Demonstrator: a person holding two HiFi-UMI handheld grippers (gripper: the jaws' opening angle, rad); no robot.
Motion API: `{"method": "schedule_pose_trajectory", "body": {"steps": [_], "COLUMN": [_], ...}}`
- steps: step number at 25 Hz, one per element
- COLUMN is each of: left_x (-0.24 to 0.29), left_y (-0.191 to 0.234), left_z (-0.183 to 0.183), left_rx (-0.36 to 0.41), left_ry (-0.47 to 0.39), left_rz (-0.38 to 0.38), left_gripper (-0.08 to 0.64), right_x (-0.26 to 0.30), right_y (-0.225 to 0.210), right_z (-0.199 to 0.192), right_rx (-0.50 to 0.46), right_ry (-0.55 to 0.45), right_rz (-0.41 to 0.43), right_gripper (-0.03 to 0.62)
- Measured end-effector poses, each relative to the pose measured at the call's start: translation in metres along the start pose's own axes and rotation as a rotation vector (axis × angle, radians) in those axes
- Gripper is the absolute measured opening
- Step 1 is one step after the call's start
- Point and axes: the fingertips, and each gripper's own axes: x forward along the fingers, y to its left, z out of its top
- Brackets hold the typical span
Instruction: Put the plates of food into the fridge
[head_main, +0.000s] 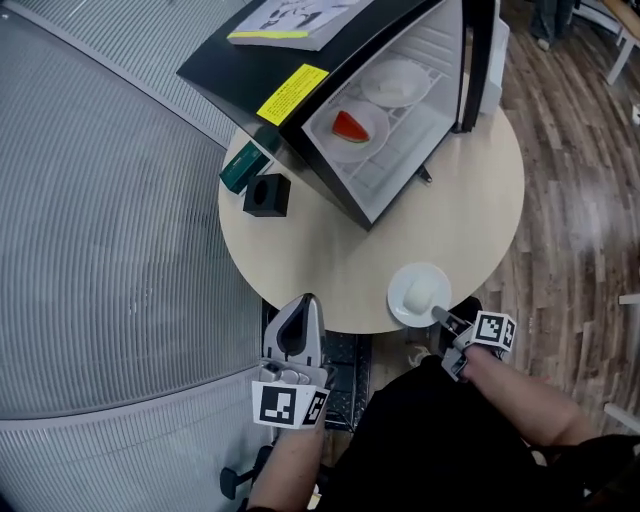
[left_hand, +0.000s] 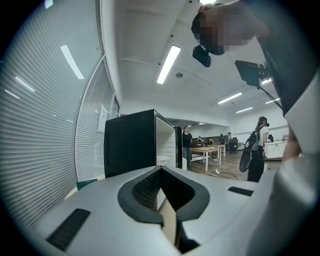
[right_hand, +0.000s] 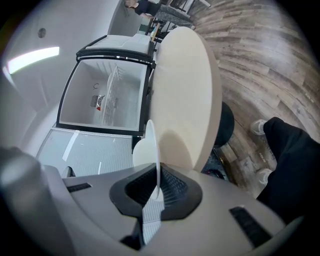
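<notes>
A white plate (head_main: 408, 300) with a pale round food item sits at the near edge of the round table (head_main: 400, 225). My right gripper (head_main: 442, 317) is shut on its near rim; in the right gripper view the plate's rim (right_hand: 152, 145) runs edge-on between the pads of the right gripper (right_hand: 154, 192). The small fridge (head_main: 235, 68) stands open at the table's back. Its shelf holds a plate with a watermelon slice (head_main: 348, 128) and another white plate (head_main: 397, 82). My left gripper (head_main: 305, 300) hangs below the table's near edge, shut and empty, also seen as left gripper (left_hand: 162, 200).
A black cube-shaped holder (head_main: 267, 195) and a green box (head_main: 243, 166) sit left of the fridge. The fridge door (head_main: 478, 60) stands open at the right. Papers (head_main: 290, 15) lie on the fridge top. Ribbed glass wall at left; people and desks (left_hand: 210, 150) stand far off.
</notes>
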Motion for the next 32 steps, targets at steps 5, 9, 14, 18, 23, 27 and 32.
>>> {"method": "schedule_pose_trajectory", "body": {"steps": [5, 9, 14, 18, 23, 27, 32], "left_x": [0.009, 0.021, 0.046, 0.069, 0.097, 0.122, 0.154], "left_y": [-0.013, -0.025, -0.032, -0.032, -0.041, -0.055, -0.068], "left_z": [0.011, 0.021, 0.041, 0.056, 0.068, 0.075, 0.082], "left_rx": [-0.004, -0.013, -0.017, -0.009, -0.015, -0.02, -0.009], "left_ry": [-0.013, -0.037, -0.072, -0.093, -0.11, -0.116, -0.114], "left_rz": [-0.036, -0.068, -0.077, -0.058, -0.047, -0.046, -0.033], "left_gripper": [0.002, 0.002, 0.002, 0.002, 0.002, 0.002, 0.002], "right_x": [-0.002, -0.005, -0.008, -0.012, -0.012, -0.01, -0.007], "right_y": [0.023, 0.044, 0.074, 0.091, 0.106, 0.115, 0.127], "right_z": [0.025, 0.053, 0.091, 0.122, 0.164, 0.195, 0.231], "right_rx": [-0.032, -0.076, -0.093, -0.09, -0.119, -0.132, -0.131], "right_ry": [-0.019, -0.042, -0.072, -0.087, -0.084, -0.072, -0.057], "right_rz": [0.036, 0.058, 0.108, 0.138, 0.151, 0.151, 0.185], "right_gripper": [0.017, 0.017, 0.017, 0.017, 0.017, 0.017, 0.017]}}
